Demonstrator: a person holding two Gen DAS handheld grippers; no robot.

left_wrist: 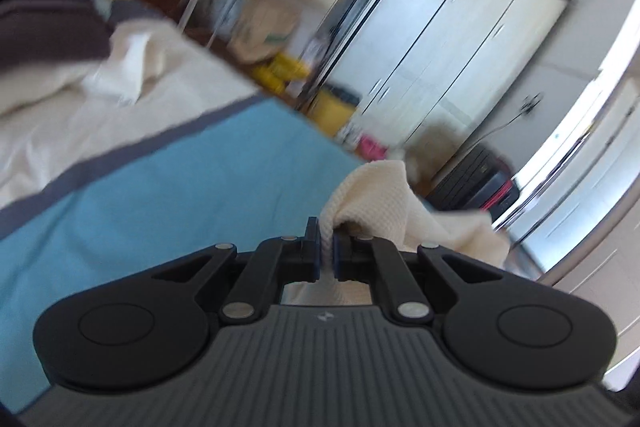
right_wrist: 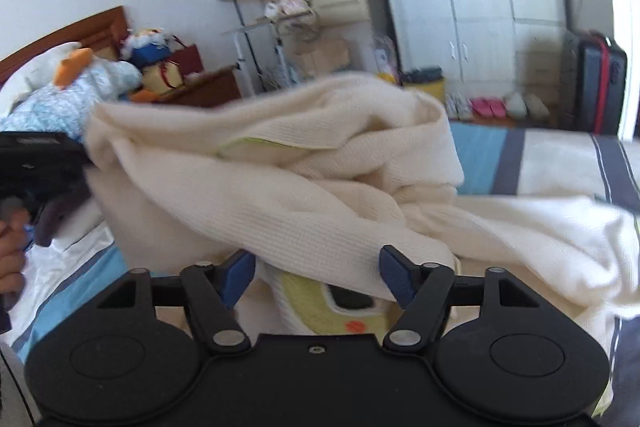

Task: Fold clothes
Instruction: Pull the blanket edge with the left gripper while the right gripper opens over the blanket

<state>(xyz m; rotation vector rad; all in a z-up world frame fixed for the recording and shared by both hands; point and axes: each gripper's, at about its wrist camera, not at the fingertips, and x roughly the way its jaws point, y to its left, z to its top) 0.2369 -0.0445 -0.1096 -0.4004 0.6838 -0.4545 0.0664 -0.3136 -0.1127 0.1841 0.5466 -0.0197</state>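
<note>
In the left wrist view the left gripper [left_wrist: 326,243] sits at lower centre with its blue-padded fingers drawn almost together, pinching a fold of cream waffle-knit garment [left_wrist: 384,203] that bunches up and spills toward the right of the frame. Behind it, across the left half, lies the bed's blue sheet [left_wrist: 168,187] with a grey stripe and a cream band; a dark brown garment [left_wrist: 44,15] lies at the upper left. The white wardrobe [left_wrist: 460,27] fills the upper right, blurred. In the right wrist view the right gripper [right_wrist: 318,277] is at lower centre with its fingers [right_wrist: 394,275] spread wide, holding nothing; the cream cloth drapes across just above and between them, and I cannot tell whether it touches the pads. The garment [right_wrist: 280,179] stretches from the left gripper [right_wrist: 44,163] at the left edge across the middle and heaps at the lower right. A yellow-green print [right_wrist: 320,311] shows beneath it. A dark suitcase [right_wrist: 600,91] stands at the right edge.
</note>
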